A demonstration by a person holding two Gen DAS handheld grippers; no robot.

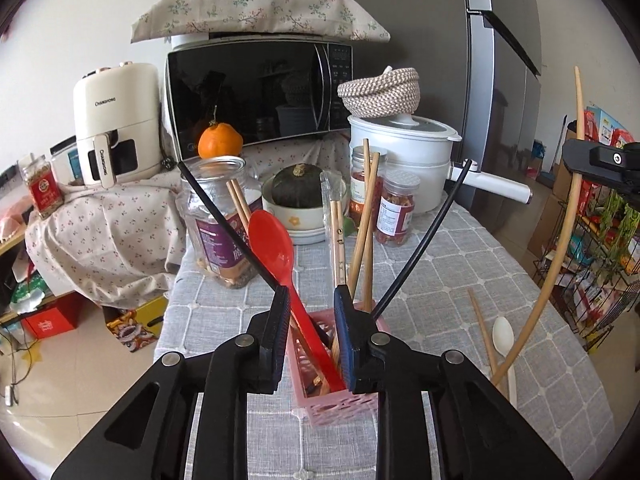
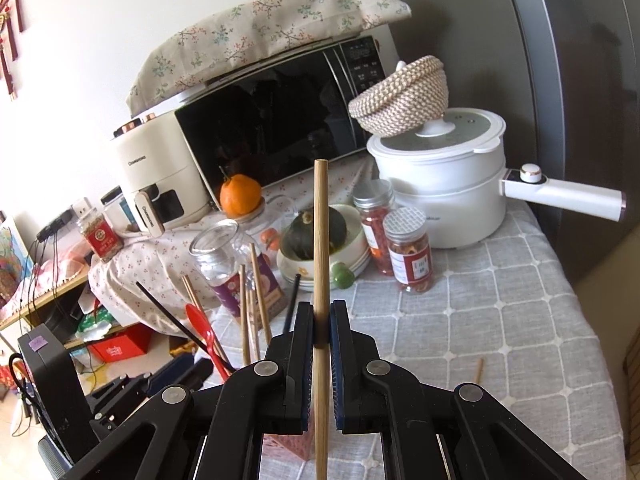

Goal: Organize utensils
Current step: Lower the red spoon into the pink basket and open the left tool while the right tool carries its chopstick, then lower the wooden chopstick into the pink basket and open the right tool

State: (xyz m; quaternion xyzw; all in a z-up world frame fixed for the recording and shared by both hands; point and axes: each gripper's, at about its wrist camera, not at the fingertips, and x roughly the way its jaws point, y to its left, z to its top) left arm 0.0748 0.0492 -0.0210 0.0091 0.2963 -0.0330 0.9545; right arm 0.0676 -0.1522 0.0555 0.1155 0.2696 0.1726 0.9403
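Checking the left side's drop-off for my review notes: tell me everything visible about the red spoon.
The red spoon looks like glossy, translucent plastic, with an oval bowl and a long flat handle. It stands bowl-up, leaning left, handle down inside the pink basket among wooden and black chopsticks. The left gripper is open around it; its handle lies close against the left pad, contact unclear.

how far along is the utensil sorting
Done: the red spoon, black chopsticks and several wooden ones stand in the pink holder. In hand: the right tool grips one chopstick; the left tool is open around the spoon's handle. Left: a white spoon and a chopstick on the table.
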